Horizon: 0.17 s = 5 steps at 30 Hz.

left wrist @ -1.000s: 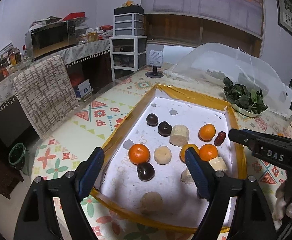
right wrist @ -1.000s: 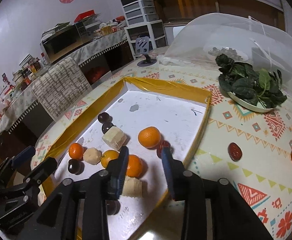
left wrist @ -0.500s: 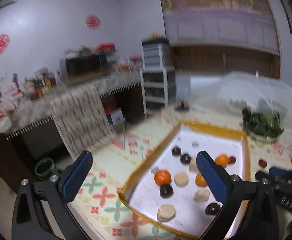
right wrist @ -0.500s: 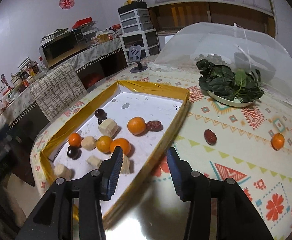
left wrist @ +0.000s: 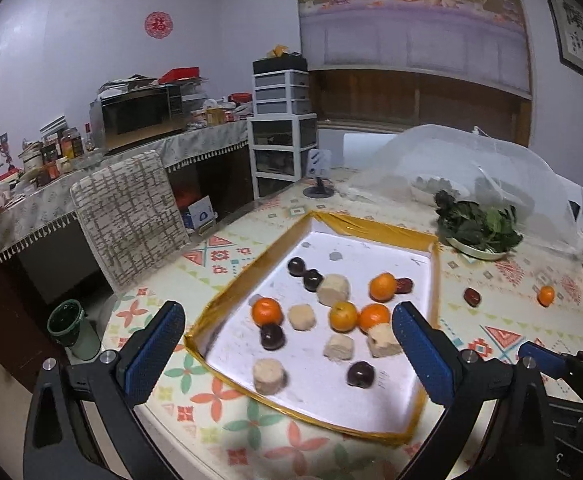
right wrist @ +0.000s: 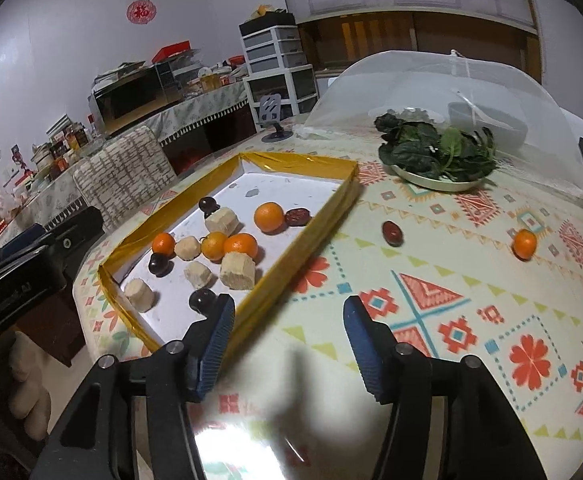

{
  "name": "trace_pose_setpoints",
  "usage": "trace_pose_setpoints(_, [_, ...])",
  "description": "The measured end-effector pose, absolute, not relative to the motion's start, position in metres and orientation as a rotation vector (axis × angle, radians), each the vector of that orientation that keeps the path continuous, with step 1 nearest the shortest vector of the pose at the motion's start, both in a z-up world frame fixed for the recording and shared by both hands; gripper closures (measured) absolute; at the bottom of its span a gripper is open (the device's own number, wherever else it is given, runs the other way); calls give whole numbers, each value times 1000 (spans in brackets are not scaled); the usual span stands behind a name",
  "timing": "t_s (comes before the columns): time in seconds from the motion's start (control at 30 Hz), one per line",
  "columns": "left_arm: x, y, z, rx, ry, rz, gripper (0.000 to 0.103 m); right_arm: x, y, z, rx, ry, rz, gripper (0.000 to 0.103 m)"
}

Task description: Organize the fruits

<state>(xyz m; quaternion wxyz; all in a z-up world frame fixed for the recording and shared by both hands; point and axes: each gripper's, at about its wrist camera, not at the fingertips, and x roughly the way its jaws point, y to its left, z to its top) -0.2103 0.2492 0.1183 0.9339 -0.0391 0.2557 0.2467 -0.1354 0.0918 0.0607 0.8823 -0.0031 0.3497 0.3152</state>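
Judging from the right gripper [right wrist: 287,338], empty with jaws just opening, the far-right date [right wrist: 392,233] and orange [right wrist: 524,243] outside the tray [right wrist: 311,240] could be nudged and rolled away.

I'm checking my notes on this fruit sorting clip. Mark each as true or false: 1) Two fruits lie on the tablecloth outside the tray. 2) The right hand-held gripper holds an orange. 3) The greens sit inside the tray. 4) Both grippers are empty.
1) True: a small orange mandarin and a dark red date lie on the patterned tablecloth, outside the gold-rimmed white tray.
2) False: the right hand-held gripper holds nothing; its jaws have just been opening.
3) False: the leafy greens sit on a round plate beyond the tray.
4) True: the left hand-held gripper is wide open too.
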Motion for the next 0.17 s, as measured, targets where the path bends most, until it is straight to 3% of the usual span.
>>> trace_pose_setpoints(0.17, [-208, 222, 125, -47, 525, 461, 0, -141, 67, 65, 19, 707, 633, 35])
